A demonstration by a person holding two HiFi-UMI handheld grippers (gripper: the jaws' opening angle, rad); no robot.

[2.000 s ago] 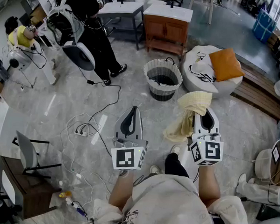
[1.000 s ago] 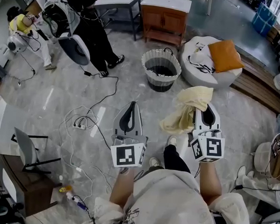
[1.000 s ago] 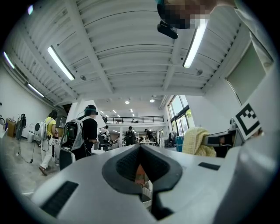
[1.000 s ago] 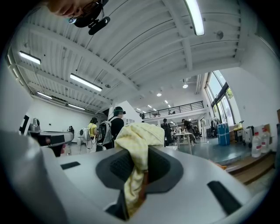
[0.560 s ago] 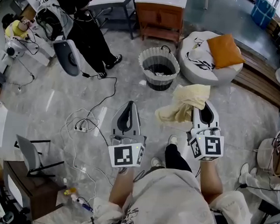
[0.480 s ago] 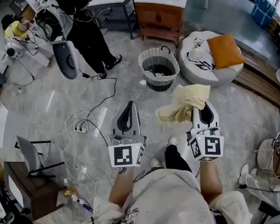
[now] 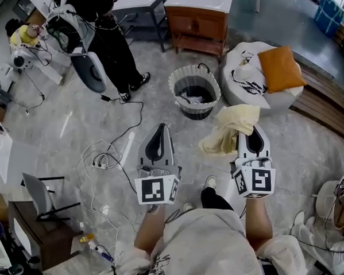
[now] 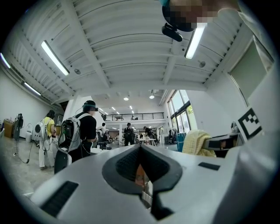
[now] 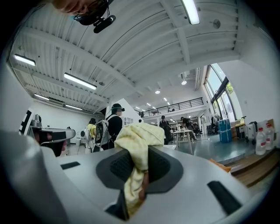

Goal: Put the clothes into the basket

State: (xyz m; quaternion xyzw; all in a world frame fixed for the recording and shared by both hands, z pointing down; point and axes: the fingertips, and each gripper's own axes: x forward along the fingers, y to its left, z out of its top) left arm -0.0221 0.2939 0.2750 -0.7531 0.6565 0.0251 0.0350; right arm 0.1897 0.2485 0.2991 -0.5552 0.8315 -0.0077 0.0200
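While the right gripper [image 7: 251, 134] pinches a yellow cloth [image 7: 230, 128], jaws narrow on the fabric, the carry step is in hand: the cloth hangs in the air, well short of the basket [image 7: 174, 82], which stands on the floor [image 7: 74, 129] at eleven o'clock from it. The left gripper [image 7: 159, 130] is closed on nothing. Next, I judge, the cloth must travel over the rim and hang above the opening before the jaws part.

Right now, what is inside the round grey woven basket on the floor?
The round grey woven basket holds a pale crumpled garment in its dark interior. Its near wall covers part of the bottom.
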